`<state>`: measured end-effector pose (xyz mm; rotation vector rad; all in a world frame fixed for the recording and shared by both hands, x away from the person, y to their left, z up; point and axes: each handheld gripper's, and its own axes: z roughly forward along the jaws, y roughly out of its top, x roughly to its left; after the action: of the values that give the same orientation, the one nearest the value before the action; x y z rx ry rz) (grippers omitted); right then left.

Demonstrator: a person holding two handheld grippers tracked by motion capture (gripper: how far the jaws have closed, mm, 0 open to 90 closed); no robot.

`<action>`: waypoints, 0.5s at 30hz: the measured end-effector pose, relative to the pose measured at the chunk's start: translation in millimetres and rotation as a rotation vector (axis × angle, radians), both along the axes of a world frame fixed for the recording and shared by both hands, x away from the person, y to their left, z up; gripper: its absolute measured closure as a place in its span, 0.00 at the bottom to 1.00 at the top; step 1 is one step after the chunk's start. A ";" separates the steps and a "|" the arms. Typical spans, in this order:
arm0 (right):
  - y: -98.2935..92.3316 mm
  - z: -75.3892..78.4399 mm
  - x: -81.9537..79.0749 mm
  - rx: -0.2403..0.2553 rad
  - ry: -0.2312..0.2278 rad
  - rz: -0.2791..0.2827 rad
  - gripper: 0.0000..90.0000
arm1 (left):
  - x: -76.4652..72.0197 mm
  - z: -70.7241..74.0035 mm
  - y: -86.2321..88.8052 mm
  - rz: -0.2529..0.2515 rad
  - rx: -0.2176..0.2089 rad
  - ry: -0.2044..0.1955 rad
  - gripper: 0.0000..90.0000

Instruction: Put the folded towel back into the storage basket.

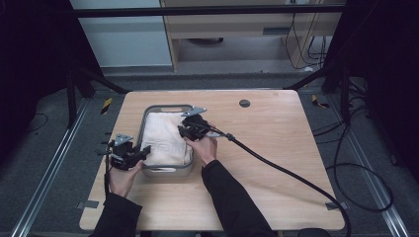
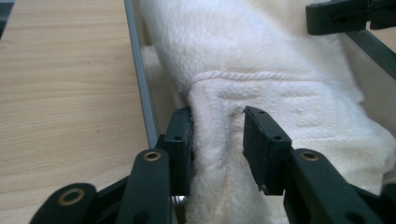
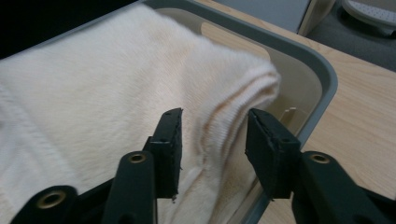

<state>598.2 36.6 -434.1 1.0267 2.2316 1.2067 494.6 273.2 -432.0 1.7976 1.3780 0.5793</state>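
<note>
Jaws parted, towel (image 2: 261, 60) between, tray (image 1: 146, 114)

Black hand-held gripper (image 1: 144, 152), grey three-cornered plate, thick black cable, dark sleeves

A lab: dark frame (image 1: 89, 79) around table (image 1: 276, 148), floor cables (image 1: 365, 173).

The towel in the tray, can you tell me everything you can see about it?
The towel is cream-white, soft and fluffy like terry cloth, with a woven band and a corded ridge near one end. It lies folded in the grey tray on the wooden table. A fold of it sits between the open jaws of the left gripper, touching one pad. Its rounded folded edge sits between the open jaws of the right gripper, which do not press on it.
</note>
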 end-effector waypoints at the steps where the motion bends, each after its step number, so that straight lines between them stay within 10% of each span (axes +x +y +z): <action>1: -0.6 0.7 -0.4 -0.002 -0.014 0.007 0.60 | 0.0 0.0 0.0 0.000 0.000 0.000 0.67; 15: -59.7 33.7 -18.9 0.108 -0.071 -0.024 0.41 | -20.8 29.7 -1.2 -0.031 -0.039 -0.133 0.56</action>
<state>579.3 -23.1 -400.4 1.0310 2.1142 1.3449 473.8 272.0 -402.3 1.7148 1.2614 0.6393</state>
